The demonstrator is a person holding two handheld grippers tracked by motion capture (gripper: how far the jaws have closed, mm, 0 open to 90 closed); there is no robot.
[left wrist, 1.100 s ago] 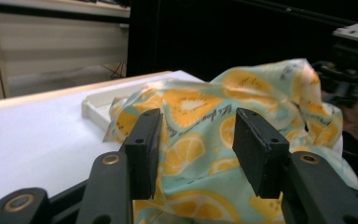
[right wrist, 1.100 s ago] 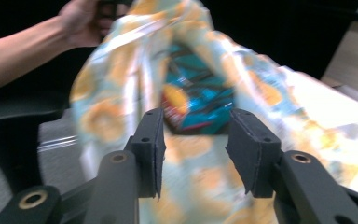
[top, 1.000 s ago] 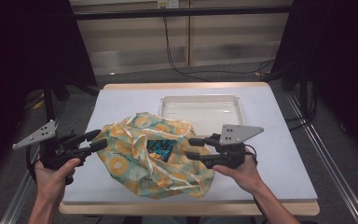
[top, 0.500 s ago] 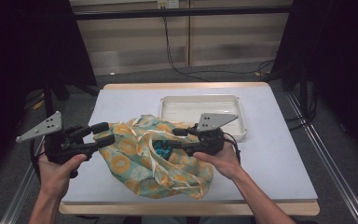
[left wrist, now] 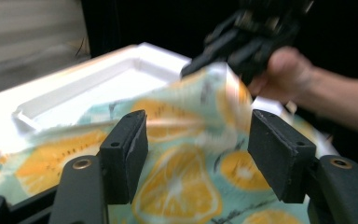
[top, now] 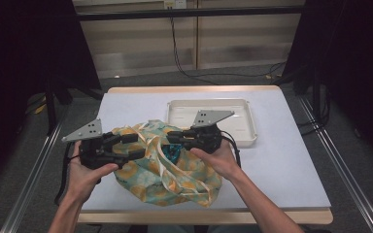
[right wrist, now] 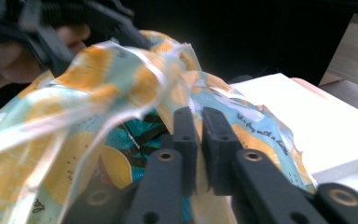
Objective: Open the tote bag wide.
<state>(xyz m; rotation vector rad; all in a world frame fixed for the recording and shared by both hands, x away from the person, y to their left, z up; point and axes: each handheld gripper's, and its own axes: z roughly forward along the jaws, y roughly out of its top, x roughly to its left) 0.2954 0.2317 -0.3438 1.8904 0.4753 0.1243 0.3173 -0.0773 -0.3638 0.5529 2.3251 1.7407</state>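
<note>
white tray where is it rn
In the high view the white tray sits on the table's far right, just behind the right gripper and the orange-print bag.

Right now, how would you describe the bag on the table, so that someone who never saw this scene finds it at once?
Start at the white table and find the empty white tray at its far right. Just in front and to the left of the tray lies the bag, a crumpled soft sack between the person's two grippers. Its teal cloth printed with orange slices sets it apart from everything around.

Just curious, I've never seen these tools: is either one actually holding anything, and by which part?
The right gripper pinches the orange-print bag at the rim of its opening. The left gripper is open around the fabric, gripping nothing.
</note>
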